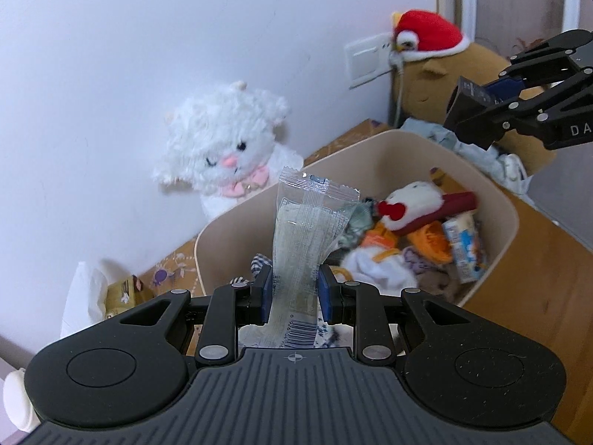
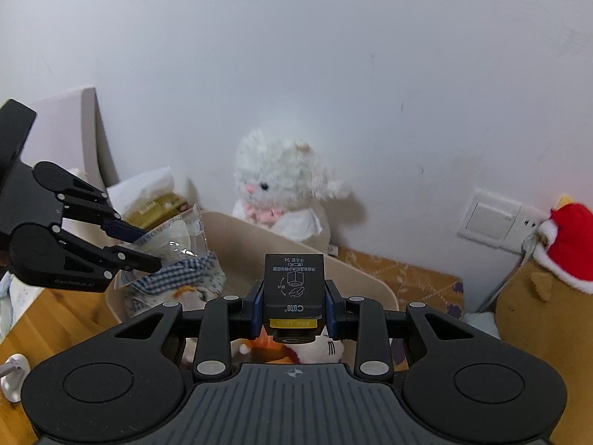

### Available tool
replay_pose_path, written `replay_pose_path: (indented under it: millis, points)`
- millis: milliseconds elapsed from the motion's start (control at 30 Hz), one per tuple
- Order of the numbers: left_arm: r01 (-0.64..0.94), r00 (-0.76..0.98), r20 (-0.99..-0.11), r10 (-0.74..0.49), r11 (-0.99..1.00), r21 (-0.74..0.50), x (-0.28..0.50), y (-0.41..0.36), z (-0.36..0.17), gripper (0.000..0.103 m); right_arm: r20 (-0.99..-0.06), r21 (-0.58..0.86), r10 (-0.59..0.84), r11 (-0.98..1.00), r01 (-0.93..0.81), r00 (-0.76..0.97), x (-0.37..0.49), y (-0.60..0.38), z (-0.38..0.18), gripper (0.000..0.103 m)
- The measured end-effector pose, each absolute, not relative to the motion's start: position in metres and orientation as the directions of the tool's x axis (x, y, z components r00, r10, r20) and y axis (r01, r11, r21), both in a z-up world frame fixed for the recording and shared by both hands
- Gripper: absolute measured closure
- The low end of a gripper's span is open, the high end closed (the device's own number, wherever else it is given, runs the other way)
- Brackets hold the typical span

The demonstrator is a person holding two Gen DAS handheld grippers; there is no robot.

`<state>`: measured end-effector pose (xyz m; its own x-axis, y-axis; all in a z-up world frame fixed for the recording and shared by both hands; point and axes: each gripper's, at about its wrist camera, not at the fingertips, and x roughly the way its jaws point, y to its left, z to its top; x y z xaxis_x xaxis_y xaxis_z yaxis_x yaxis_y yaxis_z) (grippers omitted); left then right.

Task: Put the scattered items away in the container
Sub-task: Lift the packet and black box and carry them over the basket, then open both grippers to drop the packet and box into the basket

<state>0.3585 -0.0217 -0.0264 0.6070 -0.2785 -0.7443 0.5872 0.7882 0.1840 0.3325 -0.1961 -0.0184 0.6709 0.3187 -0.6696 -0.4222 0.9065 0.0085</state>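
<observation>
already the bin [image 1: 511, 218] is holding many toys, while the left tool [image 1: 294, 285] is gripping a clear packet [image 1: 307, 230] above its near rim and the right tool [image 2: 294, 293] is clamping a black box [image 2: 294, 282] over it, both awaiting release.

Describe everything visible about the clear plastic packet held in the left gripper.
The clear plastic packet is a long, flat, see-through wrapper with crimped, zigzag-cut ends, a lengthwise back seam, faint printed text and a barcode near its lower end. It looks thin and crinkly. The left gripper pinches it across its lower middle, so it stands roughly upright, its top bending slightly right, in front of and above the beige bin. In the right wrist view it sits crumpled between the jaws.
</observation>
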Motion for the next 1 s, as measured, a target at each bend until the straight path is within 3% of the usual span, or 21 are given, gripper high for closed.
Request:
replay_pose_path:
  millis: [600,767,833,1000]
  points:
    - [0.479,0.578,-0.801,-0.158,0.860,0.176,0.379,-0.044,-0.068,0.077,-0.788,0.014,0.266,0.909,-0.416,0.555,0.375,-0.166,-0.081,0.073]
    - [0.468,0.558,-0.809,-0.185,0.875,0.122,0.381,-0.043,-0.069,0.071,-0.787,0.008,0.266,0.906,-0.423,0.557,0.370,-0.168,-0.081,0.050]
    - [0.458,0.561,-0.805,-0.193,0.882,0.108,0.380,-0.043,-0.067,0.055,-0.785,0.005,0.263,0.907,-0.420,0.561,0.368,-0.169,-0.079,0.044]
    - [0.474,0.569,-0.800,-0.188,0.870,0.133,0.374,-0.049,-0.065,0.044,-0.775,0.016,0.263,0.917,-0.399,0.574,0.364,-0.173,-0.072,0.029]
